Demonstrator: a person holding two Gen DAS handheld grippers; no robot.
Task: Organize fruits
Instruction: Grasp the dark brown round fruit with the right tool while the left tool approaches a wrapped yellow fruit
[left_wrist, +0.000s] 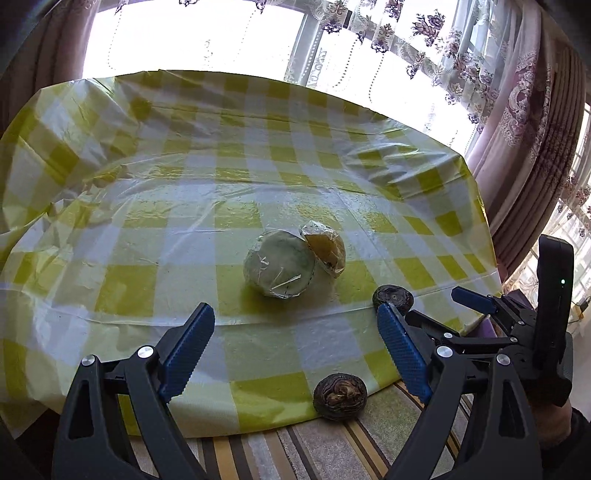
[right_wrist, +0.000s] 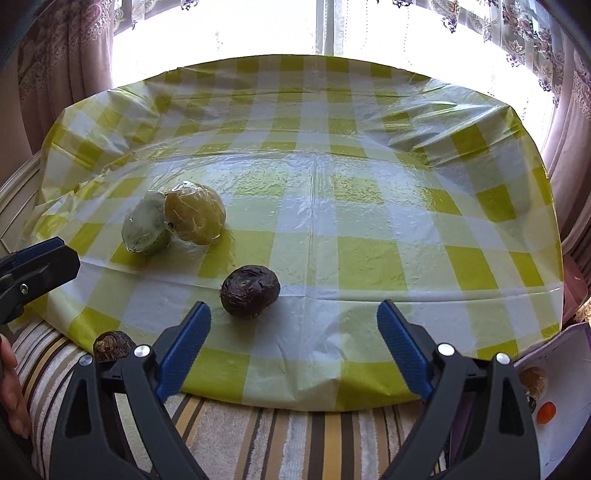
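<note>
Two plastic-wrapped fruit halves lie touching on the yellow-checked cloth: a pale green one (left_wrist: 279, 267) (right_wrist: 146, 225) and a yellow one (left_wrist: 327, 249) (right_wrist: 195, 212). A dark wrinkled passion fruit (right_wrist: 250, 291) (left_wrist: 392, 297) sits near the cloth's front. A second one (left_wrist: 340, 397) (right_wrist: 109, 345) rests at the cloth's edge on the striped surface. My left gripper (left_wrist: 295, 347) is open and empty, short of the green half. My right gripper (right_wrist: 293, 343) is open and empty, just right of the first passion fruit; it also shows in the left wrist view (left_wrist: 472, 299).
The checked cloth (right_wrist: 369, 206) covers a round table by a bright window with curtains (left_wrist: 517, 110). A striped fabric surface (right_wrist: 258, 435) lies in front. A white container (right_wrist: 554, 369) at the right holds small fruits, one orange (right_wrist: 546, 412).
</note>
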